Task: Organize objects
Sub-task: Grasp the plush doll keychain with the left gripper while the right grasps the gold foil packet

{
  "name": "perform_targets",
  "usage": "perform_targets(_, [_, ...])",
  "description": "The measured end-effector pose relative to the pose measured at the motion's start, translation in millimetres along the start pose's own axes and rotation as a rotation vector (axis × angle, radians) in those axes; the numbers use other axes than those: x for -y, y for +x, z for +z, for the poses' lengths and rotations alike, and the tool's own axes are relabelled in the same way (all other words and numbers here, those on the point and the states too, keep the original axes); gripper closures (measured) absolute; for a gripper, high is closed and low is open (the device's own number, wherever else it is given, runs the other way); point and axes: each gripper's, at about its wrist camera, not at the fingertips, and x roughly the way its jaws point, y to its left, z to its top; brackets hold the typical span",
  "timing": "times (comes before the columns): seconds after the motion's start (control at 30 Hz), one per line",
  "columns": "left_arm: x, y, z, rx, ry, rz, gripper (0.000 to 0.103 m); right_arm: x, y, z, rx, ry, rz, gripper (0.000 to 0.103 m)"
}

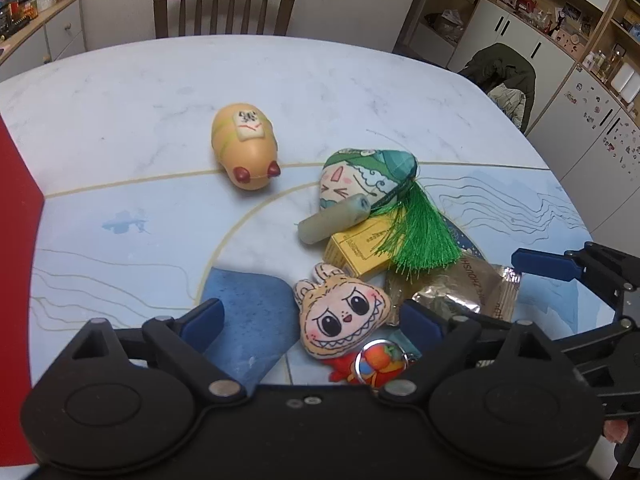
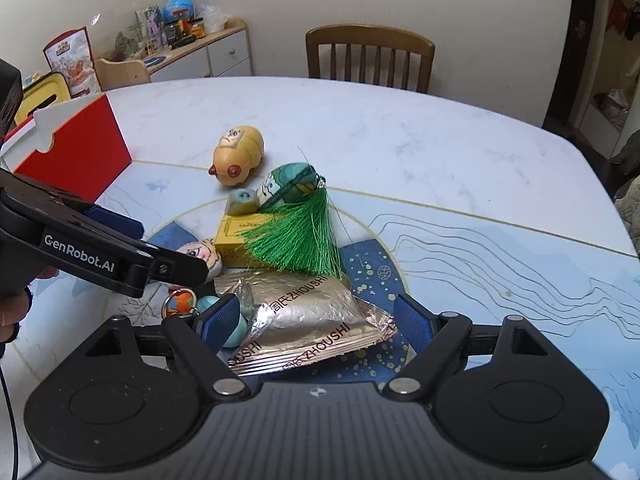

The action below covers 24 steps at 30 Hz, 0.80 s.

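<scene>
My left gripper (image 1: 316, 316) is open, its fingers on either side of a monster-face plush charm (image 1: 343, 315) with an orange keyring charm (image 1: 374, 366) below it. My right gripper (image 2: 316, 320) is open around a gold foil snack packet (image 2: 308, 320), also seen in the left wrist view (image 1: 472, 292). Behind lie a yellow box (image 1: 360, 250), a green tassel (image 1: 420, 236) on a green plush sachet (image 1: 368, 176), a pale cylinder (image 1: 334, 220) and a tan squishy toy (image 1: 246, 146). A red box (image 2: 76, 148) stands at the left.
The round marble table (image 2: 400, 128) carries a blue patterned mat (image 2: 520, 264). A wooden chair (image 2: 370, 58) stands at the far edge. A sideboard with clutter (image 2: 188, 46) is at the back left. Shelving (image 1: 560, 20) stands to the right.
</scene>
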Motion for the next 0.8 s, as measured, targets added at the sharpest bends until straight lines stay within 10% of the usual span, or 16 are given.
perform_targets(0.33, [3.7,11.4,-1.5,0.003,-0.001,-0.018,0.031,3.9,14.2,-2.7,-0.015,0.007,0.025,0.02])
perform_targets(0.8, [12.4,2.7,2.0,0.027,0.04,-0.032,0.051,-5.5,12.4,1.8,-0.02,-0.035,0.025,0.049])
